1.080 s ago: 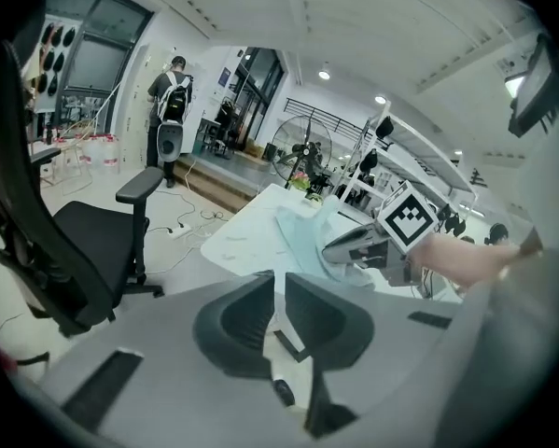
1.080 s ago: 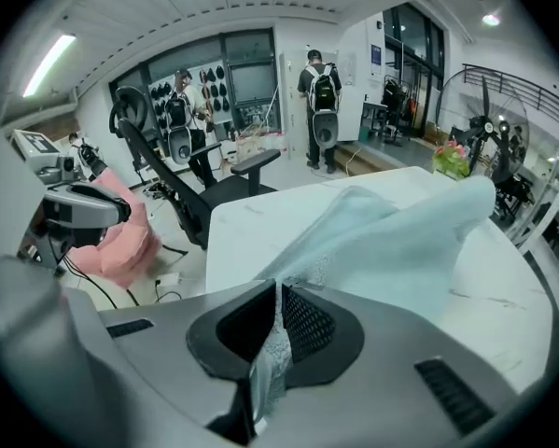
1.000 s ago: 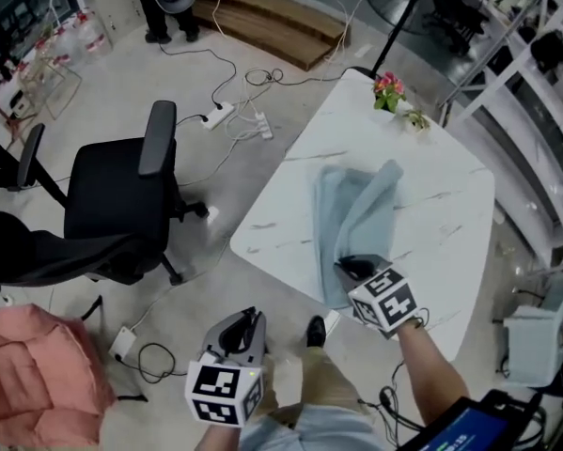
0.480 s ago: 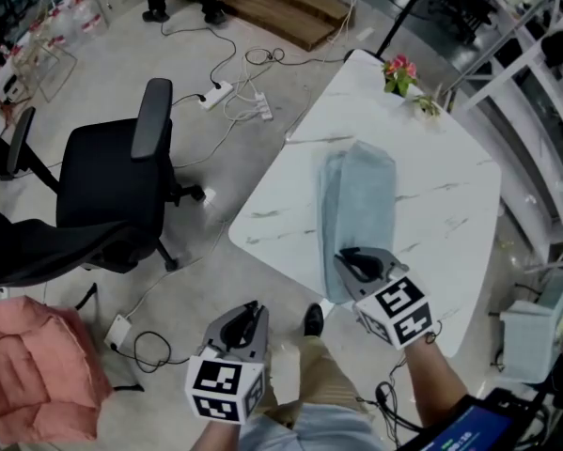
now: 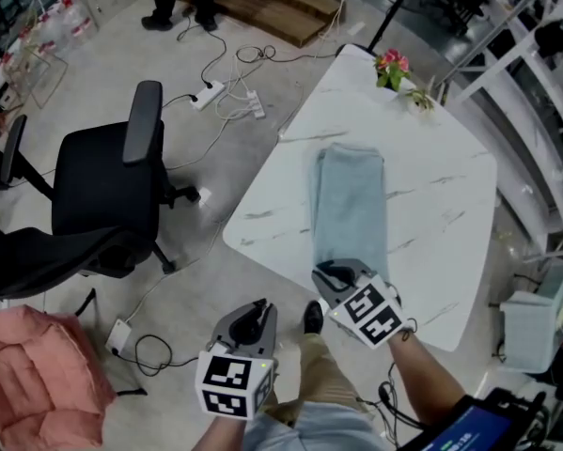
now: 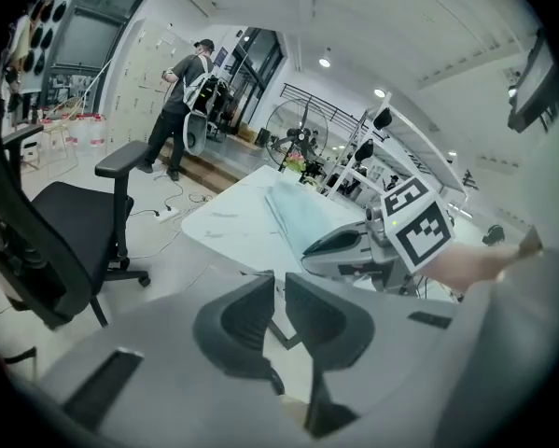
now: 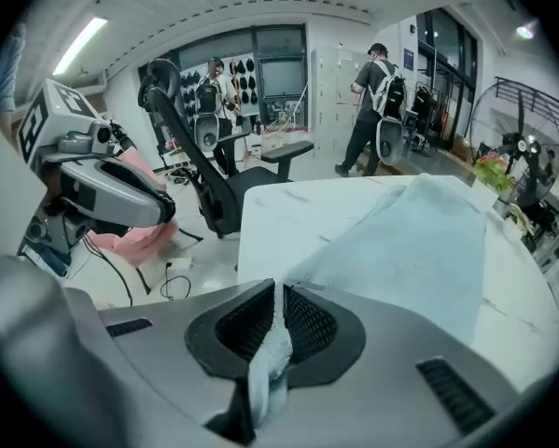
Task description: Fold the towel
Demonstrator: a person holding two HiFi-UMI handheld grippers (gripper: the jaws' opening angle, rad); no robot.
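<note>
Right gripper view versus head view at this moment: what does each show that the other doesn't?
Right gripper view only: the right gripper with its jaws pinched shut on the edge of the towel. Head view only: the whole towel lying as one long folded strip on the table, and a white power strip on the floor. Both: towel, table, black chair, left gripper.

No legible text, label, brand, number or sign in any view. Sole markings were black-and-white square code patterns on marker cubes of left gripper (image 5: 256, 314) and right gripper (image 5: 326, 276); these bore no letters or digits.
</note>
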